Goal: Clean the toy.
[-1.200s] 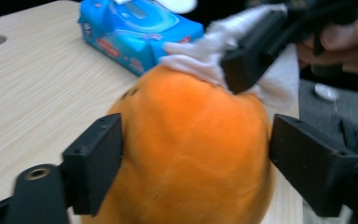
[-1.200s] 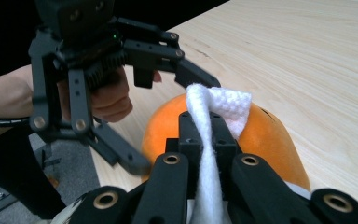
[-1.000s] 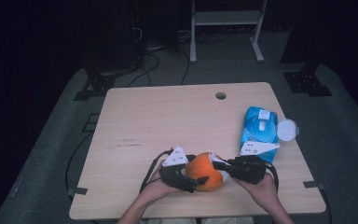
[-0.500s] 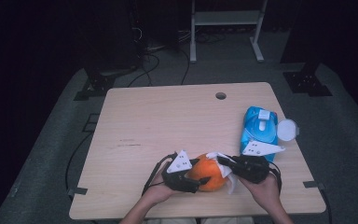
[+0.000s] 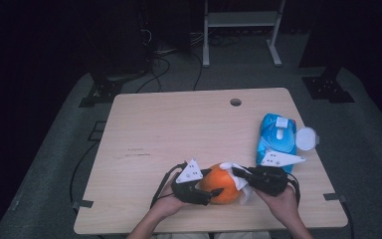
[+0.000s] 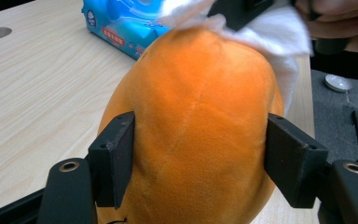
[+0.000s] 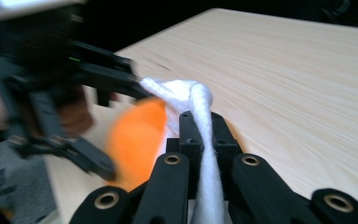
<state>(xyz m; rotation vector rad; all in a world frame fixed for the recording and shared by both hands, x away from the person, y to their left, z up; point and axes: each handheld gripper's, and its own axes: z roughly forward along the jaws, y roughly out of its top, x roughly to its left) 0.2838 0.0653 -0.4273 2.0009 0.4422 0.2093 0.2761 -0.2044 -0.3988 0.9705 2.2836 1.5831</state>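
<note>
High view: left claw (image 5: 214,191) clamps the orange plush fruit (image 5: 221,183) at the desk's (image 5: 179,129) near edge, so right claw (image 5: 238,173), pinching the white wipe (image 5: 242,186), should rub gently.

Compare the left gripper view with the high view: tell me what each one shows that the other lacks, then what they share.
The left gripper view alone shows the left tool's two pads pressed against the sides of the orange plush toy, close enough to see its seam.

The high view alone shows the whole table, its round hole, the white lid and the metal stand beyond.

Both show the toy, the white wipe at its end, and the blue wipes pack.
</note>
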